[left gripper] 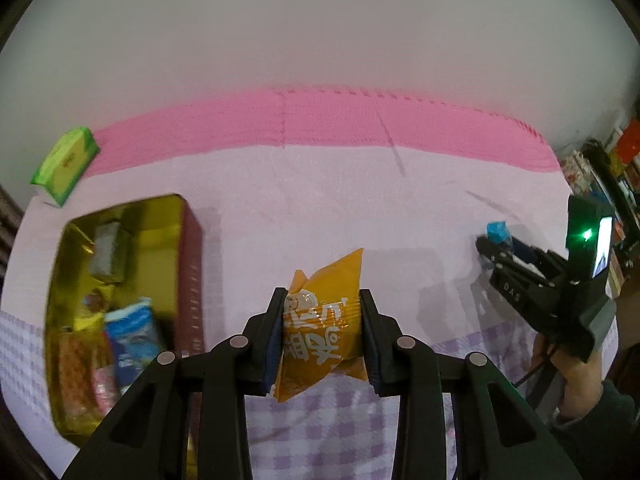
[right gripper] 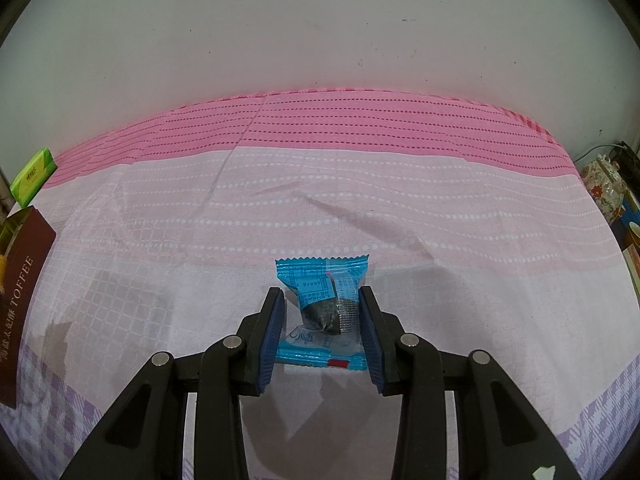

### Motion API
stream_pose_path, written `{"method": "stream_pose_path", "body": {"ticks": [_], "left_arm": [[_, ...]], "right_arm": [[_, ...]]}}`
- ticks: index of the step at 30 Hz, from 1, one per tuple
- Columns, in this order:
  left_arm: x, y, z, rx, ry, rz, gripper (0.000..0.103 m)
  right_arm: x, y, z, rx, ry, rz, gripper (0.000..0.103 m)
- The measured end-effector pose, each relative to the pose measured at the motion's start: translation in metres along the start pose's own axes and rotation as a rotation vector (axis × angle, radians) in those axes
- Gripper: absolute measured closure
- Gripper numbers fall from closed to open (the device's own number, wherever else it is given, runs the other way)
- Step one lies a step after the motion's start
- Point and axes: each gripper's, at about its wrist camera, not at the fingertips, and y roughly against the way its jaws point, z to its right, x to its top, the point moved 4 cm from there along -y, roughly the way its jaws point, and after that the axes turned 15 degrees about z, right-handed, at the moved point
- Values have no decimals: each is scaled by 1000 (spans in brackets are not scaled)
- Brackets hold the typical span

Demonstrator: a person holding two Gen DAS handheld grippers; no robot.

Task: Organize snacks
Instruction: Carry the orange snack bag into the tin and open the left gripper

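Note:
My left gripper (left gripper: 321, 300) is shut on an orange snack packet (left gripper: 324, 332) and holds it above the cloth, to the right of the open gold tin (left gripper: 176, 216). The tin holds several wrapped snacks, among them a blue packet (left gripper: 134, 332). My right gripper (right gripper: 322, 300) is shut on a blue snack packet (right gripper: 324, 296) just above the cloth. The right gripper also shows in the left wrist view (left gripper: 490, 242) at the far right, with the blue packet (left gripper: 498, 232) between its fingers.
A green tissue pack (left gripper: 66, 164) lies at the back left; it also shows in the right wrist view (right gripper: 34, 176). The tin's dark red side (right gripper: 22, 280) reads TOFFEE. The pink and lilac cloth (right gripper: 360, 200) covers the table. A white wall stands behind; clutter lies past the right edge.

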Motion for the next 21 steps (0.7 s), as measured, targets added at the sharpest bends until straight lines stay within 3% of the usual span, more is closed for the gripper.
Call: {"method": "stream_pose_path", "body": {"ticks": [9, 21], "left_arm": [[10, 24, -57, 108, 42, 36, 68], [-10, 22, -140, 274, 101, 1, 68]], "right_arm": [[1, 1, 2, 5, -1, 0, 67], [1, 5, 8, 9, -1, 1, 67]]}}
